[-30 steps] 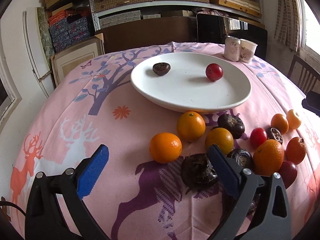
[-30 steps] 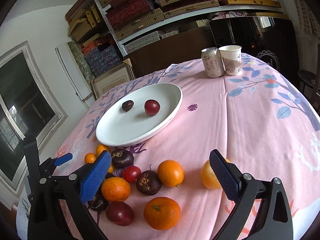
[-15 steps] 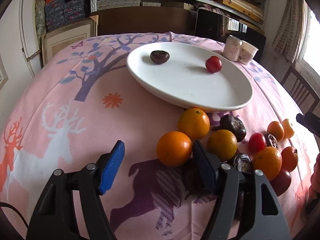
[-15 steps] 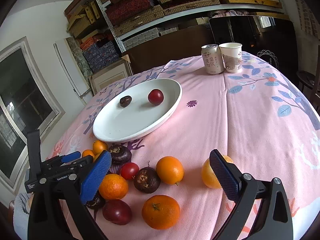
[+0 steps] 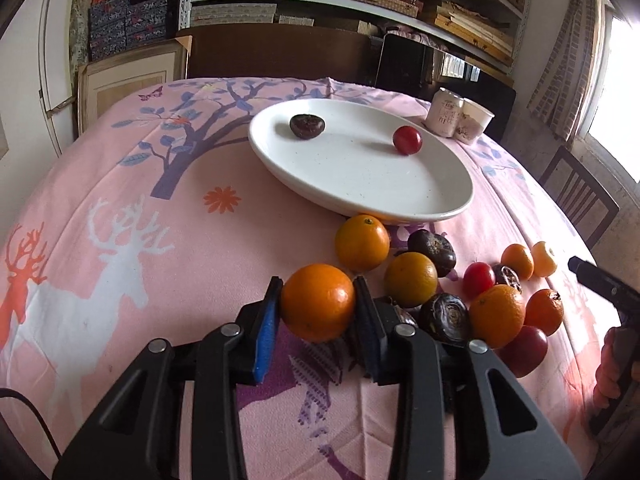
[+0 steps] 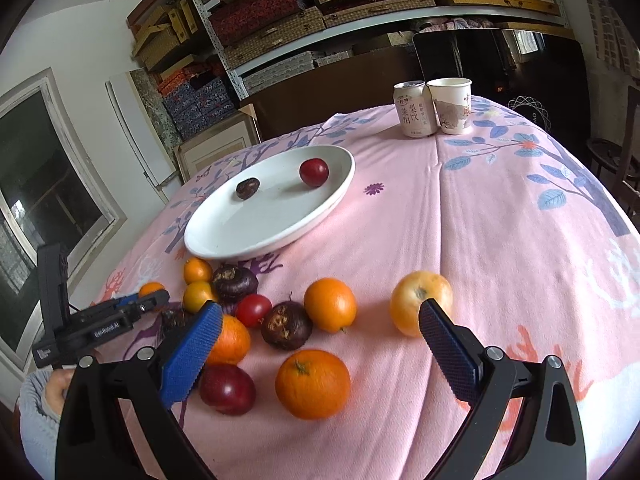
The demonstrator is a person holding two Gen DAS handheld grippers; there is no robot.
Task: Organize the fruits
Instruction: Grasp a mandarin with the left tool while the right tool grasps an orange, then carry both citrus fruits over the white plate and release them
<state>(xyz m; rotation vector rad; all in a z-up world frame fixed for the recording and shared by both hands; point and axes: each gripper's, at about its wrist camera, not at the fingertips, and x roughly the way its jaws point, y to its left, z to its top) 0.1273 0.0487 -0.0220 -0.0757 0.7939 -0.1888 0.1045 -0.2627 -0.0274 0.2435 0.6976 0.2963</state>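
My left gripper (image 5: 318,310) is clamped on an orange (image 5: 318,307), both blue pads pressed to its sides, at the near edge of the fruit pile on the pink cloth (image 5: 120,216). My right gripper (image 6: 320,334) hangs wide open above the other side of the pile, holding nothing; an orange (image 6: 313,384) and a dark red plum (image 6: 227,389) lie on the cloth between its fingers, and a pale yellow-orange fruit (image 6: 418,300) sits just beyond the right fingertip.

The white plate (image 5: 360,176) stands past the pile and holds two things, well apart from each other: a dark brown fruit (image 5: 307,126) toward its far left and a red one (image 5: 407,140) toward its far right. The rest of the plate is bare.

Everything else is loose on the cloth just in front of the plate: several oranges, small tangerines (image 5: 517,261), a red tomato-like fruit (image 5: 479,279) and wrinkled dark fruits (image 5: 434,246), most of them touching their neighbours.

At the far edge a can (image 6: 412,109) and a paper cup (image 6: 451,105) stand upright side by side, touching; I cannot tell what is in them.
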